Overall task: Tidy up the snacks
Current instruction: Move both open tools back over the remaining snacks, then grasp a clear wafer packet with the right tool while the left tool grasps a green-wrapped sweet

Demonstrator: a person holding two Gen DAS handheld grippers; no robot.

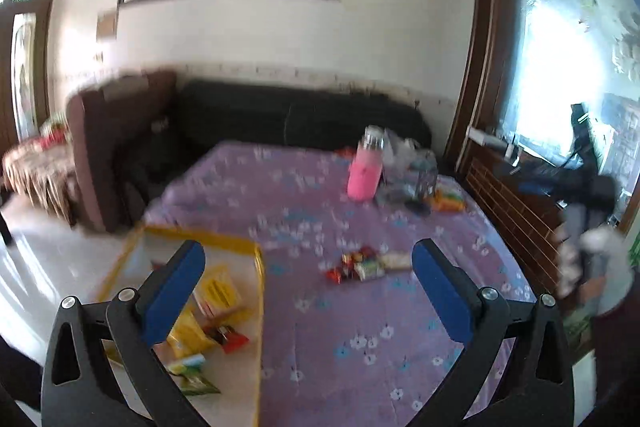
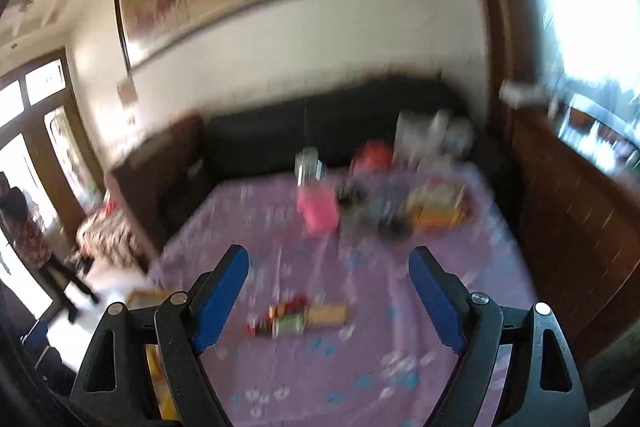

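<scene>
We hold our left gripper (image 1: 308, 283) with its blue-padded fingers spread wide and nothing between them, above a table under a purple flowered cloth (image 1: 360, 347). Our right gripper (image 2: 329, 291) is likewise spread wide and empty. A small pile of wrapped snacks (image 1: 366, 264) lies on the cloth ahead of both, blurred in the right wrist view. At the table's left edge sits a yellow-rimmed tray (image 1: 240, 367) holding yellow, red and green snack packets (image 1: 208, 327). Farther back stands a pink bottle (image 1: 365, 171) beside clear bags (image 1: 412, 167)
</scene>
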